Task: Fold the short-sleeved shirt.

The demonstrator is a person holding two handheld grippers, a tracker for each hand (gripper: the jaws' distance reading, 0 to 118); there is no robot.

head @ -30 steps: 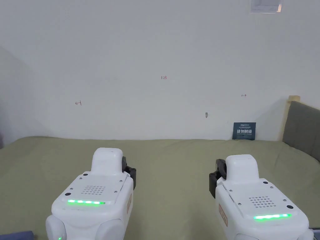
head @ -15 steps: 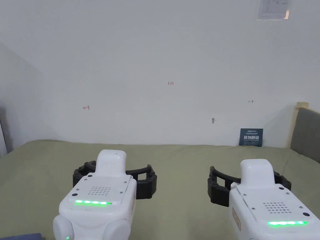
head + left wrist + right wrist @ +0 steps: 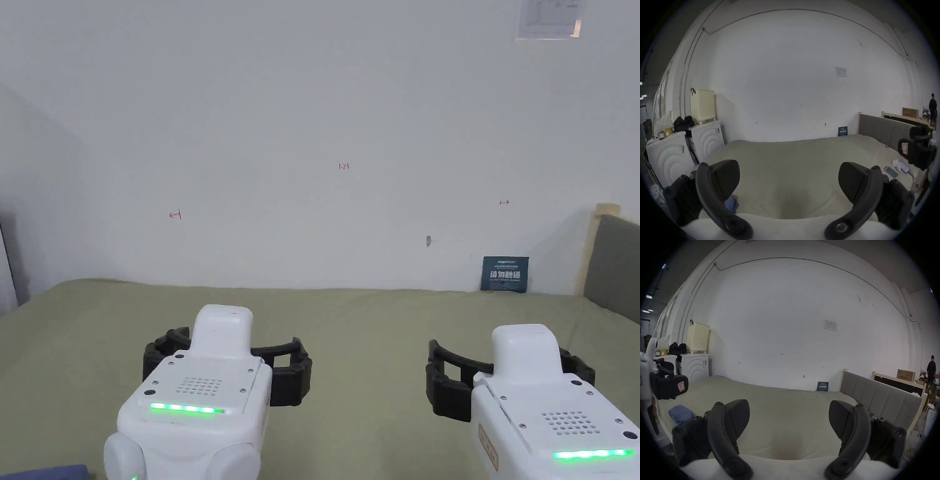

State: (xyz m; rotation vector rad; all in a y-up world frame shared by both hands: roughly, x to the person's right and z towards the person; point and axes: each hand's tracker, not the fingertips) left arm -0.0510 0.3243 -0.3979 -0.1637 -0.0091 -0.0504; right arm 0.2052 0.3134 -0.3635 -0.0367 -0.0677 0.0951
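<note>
A blue shirt point(image 3: 681, 413) lies bunched up on the near left part of the green bed point(image 3: 350, 325); a corner of the shirt point(image 3: 44, 472) shows at the bottom left of the head view, and the left jaw partly hides the shirt point(image 3: 731, 203) in the left gripper view. My left gripper point(image 3: 228, 359) hovers over the bed, open, with nothing between its jaws point(image 3: 788, 175). My right gripper point(image 3: 512, 369) is level with it to the right, also open and empty point(image 3: 789, 413). Both point at the white wall. The shirt lies left of and behind the left gripper.
A grey headboard point(image 3: 615, 262) bounds the bed on the right. Two phones point(image 3: 890, 172) and a small white object lie near the bed's right edge. White washing machines point(image 3: 670, 155) and a cream basket point(image 3: 702, 105) stand to the left. A person point(image 3: 931, 368) stands far right.
Both grippers went from shut to open; their black jaws now spread wide. The head camera shifted slightly, and the right gripper sits a bit lower and further right in view.
</note>
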